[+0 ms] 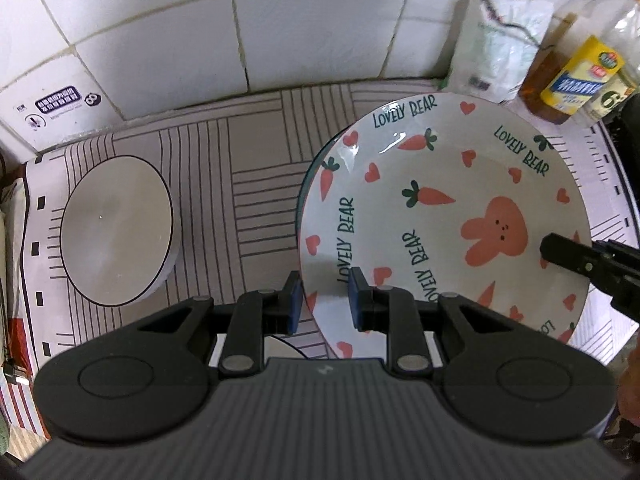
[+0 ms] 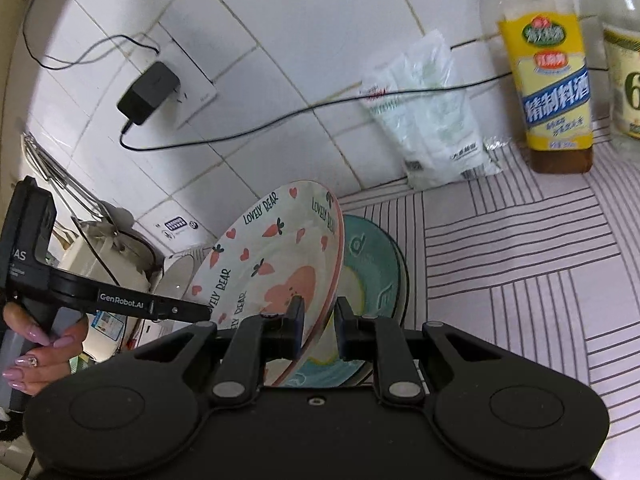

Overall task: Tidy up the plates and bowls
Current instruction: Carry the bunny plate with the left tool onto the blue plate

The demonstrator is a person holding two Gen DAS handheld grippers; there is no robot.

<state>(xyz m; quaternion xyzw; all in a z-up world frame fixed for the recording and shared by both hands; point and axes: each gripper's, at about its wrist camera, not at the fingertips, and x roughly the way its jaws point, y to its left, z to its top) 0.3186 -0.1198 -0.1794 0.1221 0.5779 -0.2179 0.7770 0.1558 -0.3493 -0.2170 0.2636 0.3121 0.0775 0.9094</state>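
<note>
A white "Lovely Bear" plate (image 1: 440, 216) with a pink rabbit, carrots and hearts is tilted above a teal plate (image 2: 372, 264) on the striped mat. My right gripper (image 2: 318, 322) straddles the plate's near rim (image 2: 280, 264), one finger on its face, one behind; a narrow gap shows at the outer finger. It enters the left wrist view from the right (image 1: 560, 254). My left gripper (image 1: 322, 300) is open, its fingers on either side of the plate's left rim without pinching it. A white bowl (image 1: 116, 228) stands at the left.
A striped mat (image 1: 248, 184) covers the counter below a tiled wall. A cooking-wine bottle (image 2: 552, 92), a second bottle (image 2: 624, 80) and a plastic packet (image 2: 432, 120) stand at the back right. A charger (image 2: 146, 92) and cable hang on the wall. A white appliance (image 2: 108, 256) sits at far left.
</note>
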